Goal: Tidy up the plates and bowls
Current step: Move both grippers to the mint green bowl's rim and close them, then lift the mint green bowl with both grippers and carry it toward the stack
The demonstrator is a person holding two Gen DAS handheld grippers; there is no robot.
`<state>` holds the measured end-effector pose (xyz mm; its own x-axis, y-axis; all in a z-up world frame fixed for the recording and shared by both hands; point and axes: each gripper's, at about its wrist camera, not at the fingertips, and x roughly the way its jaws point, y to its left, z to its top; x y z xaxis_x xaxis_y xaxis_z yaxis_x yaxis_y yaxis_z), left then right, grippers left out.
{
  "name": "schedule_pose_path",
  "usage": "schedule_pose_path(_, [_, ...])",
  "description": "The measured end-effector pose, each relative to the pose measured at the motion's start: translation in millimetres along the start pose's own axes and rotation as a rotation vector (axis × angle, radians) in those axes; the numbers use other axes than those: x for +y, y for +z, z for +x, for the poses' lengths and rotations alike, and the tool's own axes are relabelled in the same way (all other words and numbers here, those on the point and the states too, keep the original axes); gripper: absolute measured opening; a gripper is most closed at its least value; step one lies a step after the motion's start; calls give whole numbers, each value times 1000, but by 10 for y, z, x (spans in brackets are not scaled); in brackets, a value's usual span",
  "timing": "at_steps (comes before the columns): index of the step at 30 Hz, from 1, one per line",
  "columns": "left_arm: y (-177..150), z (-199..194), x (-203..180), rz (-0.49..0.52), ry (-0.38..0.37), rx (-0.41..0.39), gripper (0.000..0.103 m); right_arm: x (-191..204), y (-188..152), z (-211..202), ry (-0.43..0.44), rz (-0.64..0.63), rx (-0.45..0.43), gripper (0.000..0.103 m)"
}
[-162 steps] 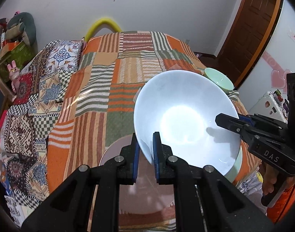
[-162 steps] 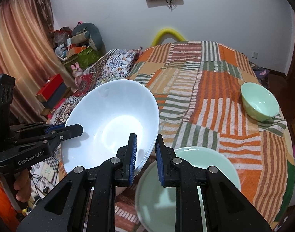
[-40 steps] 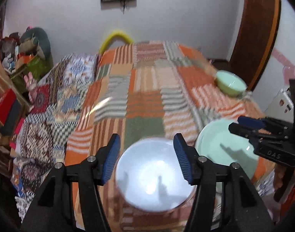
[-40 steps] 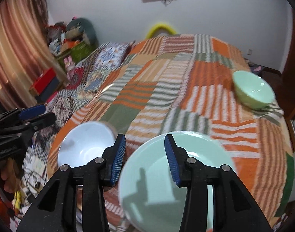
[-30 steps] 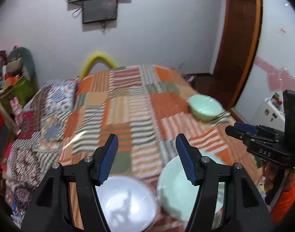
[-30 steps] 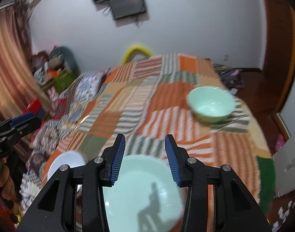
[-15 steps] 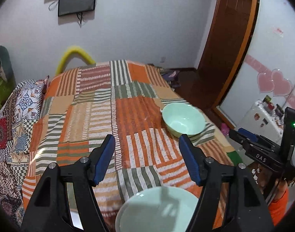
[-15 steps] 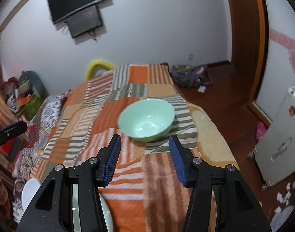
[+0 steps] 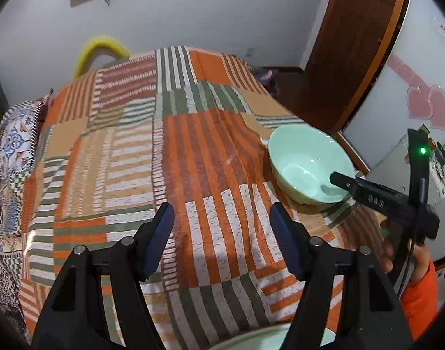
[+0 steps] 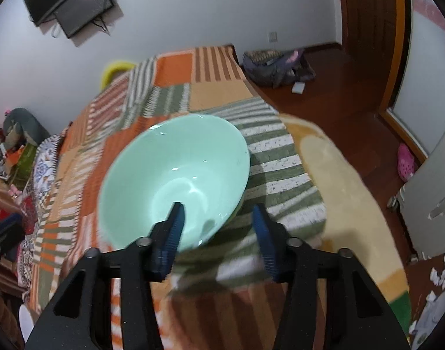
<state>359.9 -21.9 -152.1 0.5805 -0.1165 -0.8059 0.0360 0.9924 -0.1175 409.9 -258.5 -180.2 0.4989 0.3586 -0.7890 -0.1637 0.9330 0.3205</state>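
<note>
Bowl of glossy mint-green ceramic (image 10: 175, 175) sitting upright near edge of bed under orange-and-green striped patchwork blanket (image 9: 193, 151), not yet stacked. Right gripper (image 10: 219, 224) closing astride near rim, pads not yet pressing. Left gripper (image 9: 222, 230) open, empty. Pale green plate rim (image 9: 251, 341) below. Lettering "DAS" on right gripper.

A: We see our left gripper (image 9: 222, 233) held wide over the striped blanket (image 9: 193, 145), nothing between its jaws.

B: And the green bowl (image 9: 308, 164) sits near the blanket's right edge, with our right gripper (image 9: 341, 182) reaching over its rim.
</note>
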Motion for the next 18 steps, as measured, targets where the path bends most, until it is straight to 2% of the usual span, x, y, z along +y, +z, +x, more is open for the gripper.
schedule_pose_path(2, [8, 111, 0, 9, -4, 15, 67, -22, 12, 72, 29, 16, 19, 29])
schedule_pose_path(4, [23, 216, -12, 19, -7, 30, 64, -2, -2, 59, 21, -3, 4, 27])
schedule_pose_path(8, [61, 405, -26, 12, -44, 73, 54, 76, -45, 48, 31, -67, 12, 24])
schedule_pose_path(12, [80, 567, -76, 15, -58, 104, 44, 140, -142, 0, 83, -119, 34, 22])
schedule_pose_path(16, [75, 688, -142, 22, -91, 142, 38, 218, -214, -12, 118, -155, 53, 22])
schedule_pose_path(18, [55, 783, -181, 34, -93, 181, 27, 244, -256, -33, 140, -167, 64, 22])
